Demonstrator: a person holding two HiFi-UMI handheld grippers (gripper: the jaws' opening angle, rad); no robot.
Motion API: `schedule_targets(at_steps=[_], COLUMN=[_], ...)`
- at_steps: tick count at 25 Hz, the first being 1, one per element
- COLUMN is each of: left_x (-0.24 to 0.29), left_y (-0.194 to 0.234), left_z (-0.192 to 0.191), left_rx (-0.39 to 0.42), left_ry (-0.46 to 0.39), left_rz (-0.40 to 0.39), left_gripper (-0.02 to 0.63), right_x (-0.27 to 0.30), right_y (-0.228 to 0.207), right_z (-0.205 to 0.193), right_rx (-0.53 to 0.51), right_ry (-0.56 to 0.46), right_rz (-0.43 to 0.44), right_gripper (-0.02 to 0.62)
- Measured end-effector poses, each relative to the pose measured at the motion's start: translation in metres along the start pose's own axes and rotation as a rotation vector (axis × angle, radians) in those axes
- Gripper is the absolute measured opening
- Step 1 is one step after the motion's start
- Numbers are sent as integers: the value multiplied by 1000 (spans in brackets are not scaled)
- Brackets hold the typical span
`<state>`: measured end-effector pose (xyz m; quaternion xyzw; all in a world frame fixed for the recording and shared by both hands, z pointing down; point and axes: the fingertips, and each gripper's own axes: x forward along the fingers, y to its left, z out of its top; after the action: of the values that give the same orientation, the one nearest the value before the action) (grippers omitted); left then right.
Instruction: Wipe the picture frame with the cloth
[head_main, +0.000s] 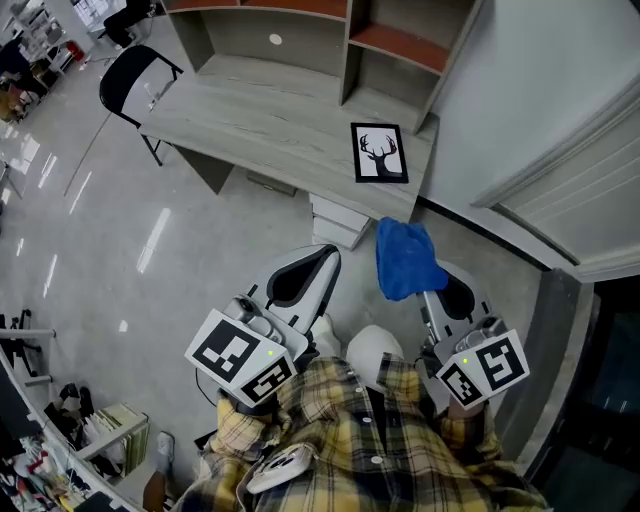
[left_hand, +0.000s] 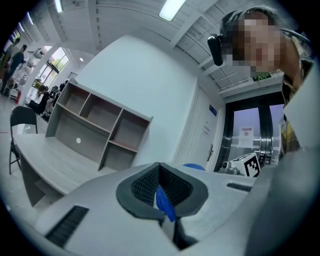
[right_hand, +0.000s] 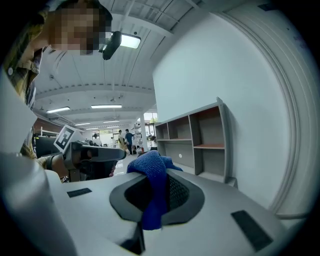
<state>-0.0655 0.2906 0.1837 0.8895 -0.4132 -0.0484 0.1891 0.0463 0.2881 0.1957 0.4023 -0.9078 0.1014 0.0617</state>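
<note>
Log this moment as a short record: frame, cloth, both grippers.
picture frame: lies flat on the desk, at its right end in the head view
cloth: blue, bunched, off the desk
right gripper: shut on the cloth
left gripper: jaws together; a thin blue sliver shows between them, cannot tell what
wiping: not yet begun; cloth apart from the frame

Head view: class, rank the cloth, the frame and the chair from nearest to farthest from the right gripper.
1. The cloth: clamped in the right gripper, bunched just ahead of it.
2. The frame: on the right end of the desk, straight ahead.
3. The chair: far left, beyond the desk.
</note>
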Motion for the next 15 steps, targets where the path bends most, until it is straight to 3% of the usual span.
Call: schedule_targets(at_steps=[7, 15], left_x=[24, 87], left_y=[36, 78], left_z=[1, 12], left_rx=[-21, -11], left_ry=[35, 41], left_rz=[-26, -30], left_gripper=[5, 5], right_x=[33, 84], right_y=[-26, -82], right_z=[-4, 3], right_rx=[24, 27], right_ry=[31, 20], right_rz=[-55, -55], right_gripper=[34, 34])
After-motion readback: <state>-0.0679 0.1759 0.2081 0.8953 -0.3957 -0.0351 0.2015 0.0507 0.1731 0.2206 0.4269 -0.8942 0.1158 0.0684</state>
